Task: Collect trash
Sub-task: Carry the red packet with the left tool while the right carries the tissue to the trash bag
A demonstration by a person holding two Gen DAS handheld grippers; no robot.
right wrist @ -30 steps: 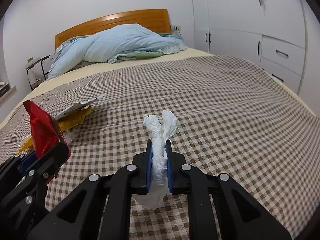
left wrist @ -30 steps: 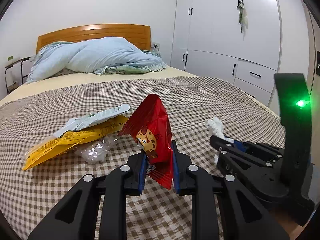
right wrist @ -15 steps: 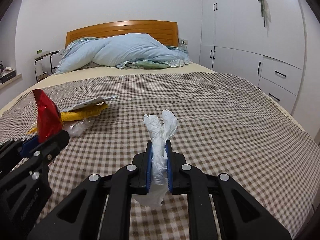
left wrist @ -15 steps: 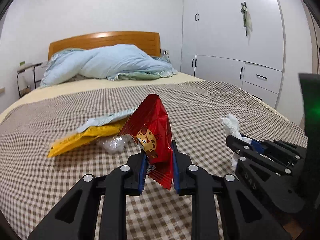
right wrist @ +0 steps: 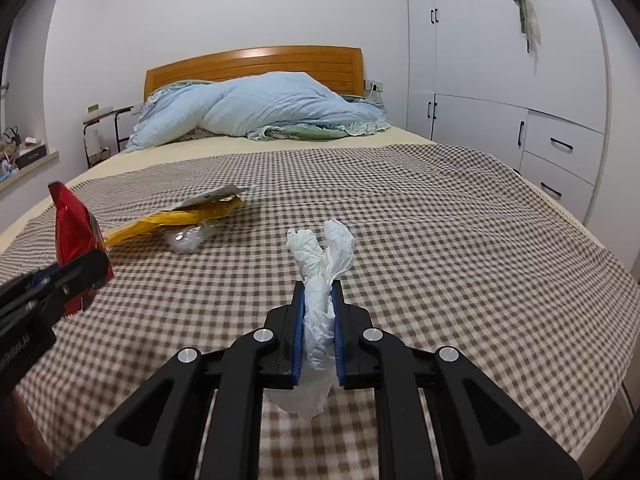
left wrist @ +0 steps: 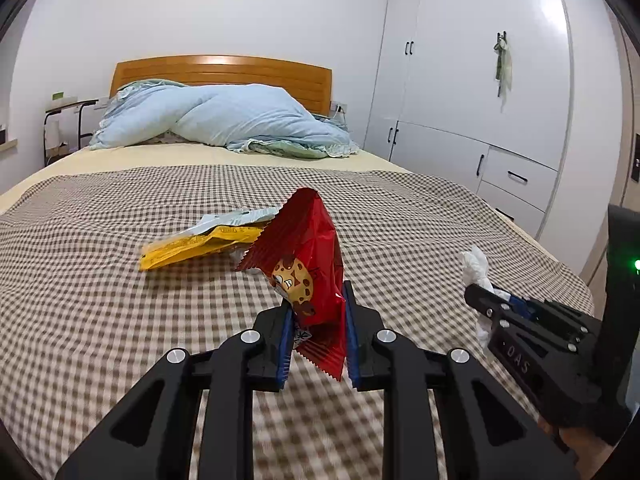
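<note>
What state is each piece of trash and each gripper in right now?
Red cookie wrapper: upright, clamped in left gripper.
White crumpled tissue: clamped in right gripper.
Yellow snack bag: lying flat on checkered blanket.
Clear plastic scrap: lying beside the yellow bag.

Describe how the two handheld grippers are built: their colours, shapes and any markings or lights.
Both are matte black plastic. The left gripper and right gripper each have two fingers on angular linkage arms with cut-out openings and round silver pivot screws. The inner pads are blue. Seen from the left wrist view, the right gripper's side bears pale lettering and its upright black body carries a green light.
</note>
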